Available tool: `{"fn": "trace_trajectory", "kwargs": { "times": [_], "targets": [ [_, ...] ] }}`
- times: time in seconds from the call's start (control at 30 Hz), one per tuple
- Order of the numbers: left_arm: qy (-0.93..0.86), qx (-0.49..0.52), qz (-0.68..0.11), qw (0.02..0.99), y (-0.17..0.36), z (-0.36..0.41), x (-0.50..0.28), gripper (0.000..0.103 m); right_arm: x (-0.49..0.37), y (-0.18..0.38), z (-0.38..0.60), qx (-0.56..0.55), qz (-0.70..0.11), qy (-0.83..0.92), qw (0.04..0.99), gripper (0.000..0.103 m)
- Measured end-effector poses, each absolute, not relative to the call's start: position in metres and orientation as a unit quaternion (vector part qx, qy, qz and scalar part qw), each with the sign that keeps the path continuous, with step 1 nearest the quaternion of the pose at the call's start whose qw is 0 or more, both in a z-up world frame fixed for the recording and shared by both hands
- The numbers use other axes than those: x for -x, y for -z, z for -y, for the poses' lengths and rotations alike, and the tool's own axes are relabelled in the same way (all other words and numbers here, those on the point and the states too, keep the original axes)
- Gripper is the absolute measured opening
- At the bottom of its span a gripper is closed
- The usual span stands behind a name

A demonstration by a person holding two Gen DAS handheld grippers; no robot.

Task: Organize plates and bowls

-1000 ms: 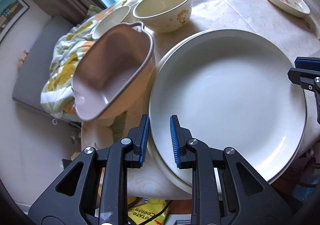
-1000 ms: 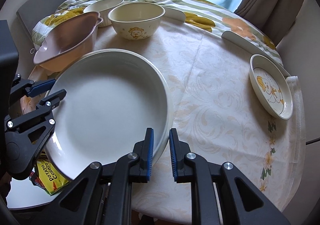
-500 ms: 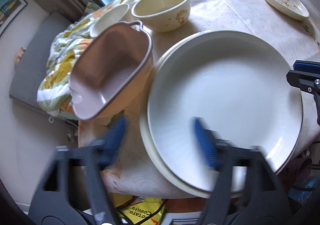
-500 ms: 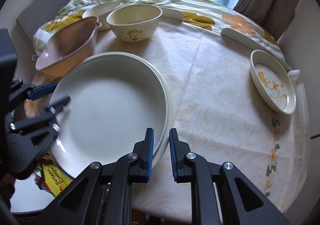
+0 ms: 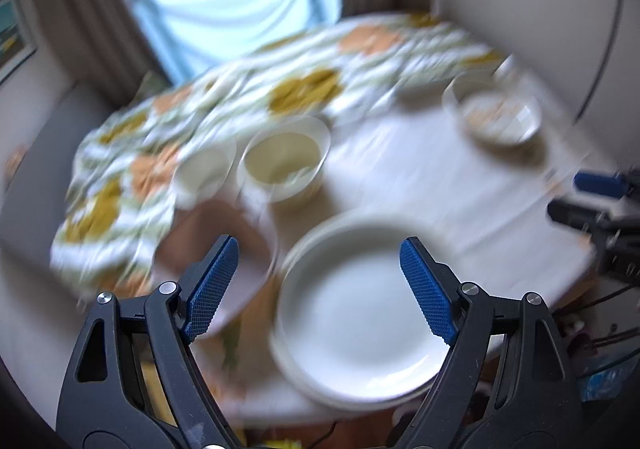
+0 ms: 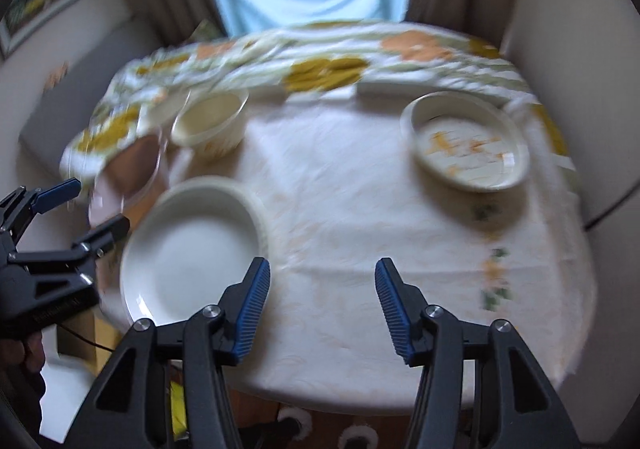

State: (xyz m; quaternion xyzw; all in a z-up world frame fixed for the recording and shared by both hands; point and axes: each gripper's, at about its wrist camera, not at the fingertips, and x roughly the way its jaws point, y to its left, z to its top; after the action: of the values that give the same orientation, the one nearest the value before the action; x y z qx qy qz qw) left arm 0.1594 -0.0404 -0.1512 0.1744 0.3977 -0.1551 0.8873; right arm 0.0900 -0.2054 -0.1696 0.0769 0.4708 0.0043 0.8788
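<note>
From the left wrist view, everything on the round table (image 5: 472, 185) is smeared with motion blur, but the left gripper (image 5: 320, 285) is sharp: black plastic arms, blue cross-hatched pads, jaws spread wide with nothing between them. Beneath it sits a big white plate (image 5: 356, 313), glossy and shallow, stacked on a second cream plate whose rim peeks out around it, close to the table's near edge. Just left of the stack lies a pinkish-brown dish (image 5: 224, 245) with a rounded lip, and behind that a small white bowl (image 5: 202, 173) next to a deeper cream bowl (image 5: 282, 163). Far right there is a shallow patterned dish (image 5: 494, 115). A floral cloth (image 5: 304, 89) in orange and mustard is bunched across the far side. The right gripper (image 5: 600, 201) pokes in at the right edge. In the right wrist view, the right gripper (image 6: 322, 305) hangs above the pale embossed tablecloth (image 6: 360, 209), its ribbed blue pads well apart and empty. The white plate (image 6: 188, 253) sits left, the left gripper (image 6: 86, 205) beside it with jaws parted. The cream bowl (image 6: 212, 121) stands behind, and the patterned dish (image 6: 466, 141) rests far right, flecked orange inside.
</note>
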Motion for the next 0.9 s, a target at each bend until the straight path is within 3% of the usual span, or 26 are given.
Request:
{"fn": "trace_trajectory", "kwargs": {
  "times": [0.03, 0.07, 0.1, 0.23, 0.37, 0.7, 0.77, 0.83, 0.9],
  "targets": [
    [0.182, -0.166, -0.385, 0.889, 0.136, 0.049, -0.165, 0.086, -0.084, 0.156, 0.218, -0.093, -0.455, 0.009, 0.886, 0.067],
    [0.203, -0.157, -0.376, 0.89, 0.125, 0.056, -0.169, 0.09, -0.078, 0.146, 0.228, -0.105, -0.441, 0.021, 0.891, 0.094],
    [0.228, -0.144, -0.366, 0.891, 0.113, 0.066, -0.174, 0.101, -0.073, 0.139, 0.236, -0.116, -0.428, 0.026, 0.896, 0.103],
    [0.318, -0.108, -0.356, 0.872, 0.086, 0.109, -0.204, 0.103, -0.056, 0.109, 0.276, -0.169, -0.373, 0.056, 0.911, 0.103],
    [0.36, -0.126, -0.375, 0.845, 0.087, 0.158, -0.241, 0.103, -0.063, 0.102, 0.308, -0.181, -0.384, 0.091, 0.901, 0.103],
    [0.399, -0.131, -0.488, 0.765, 0.168, 0.255, -0.347, 0.102, -0.12, 0.153, 0.377, -0.261, -0.429, 0.11, 0.858, 0.103],
    [0.396, -0.141, -0.506, 0.753, 0.192, 0.27, -0.361, 0.097, -0.136, 0.173, 0.388, -0.282, -0.437, 0.105, 0.848, 0.103],
    [0.392, -0.147, -0.528, 0.739, 0.219, 0.282, -0.373, 0.085, -0.154, 0.194, 0.396, -0.283, -0.45, 0.11, 0.84, 0.101],
    [0.388, -0.152, -0.552, 0.722, 0.245, 0.292, -0.383, 0.077, -0.17, 0.216, 0.404, -0.291, -0.465, 0.108, 0.829, 0.085]
  ]
}}
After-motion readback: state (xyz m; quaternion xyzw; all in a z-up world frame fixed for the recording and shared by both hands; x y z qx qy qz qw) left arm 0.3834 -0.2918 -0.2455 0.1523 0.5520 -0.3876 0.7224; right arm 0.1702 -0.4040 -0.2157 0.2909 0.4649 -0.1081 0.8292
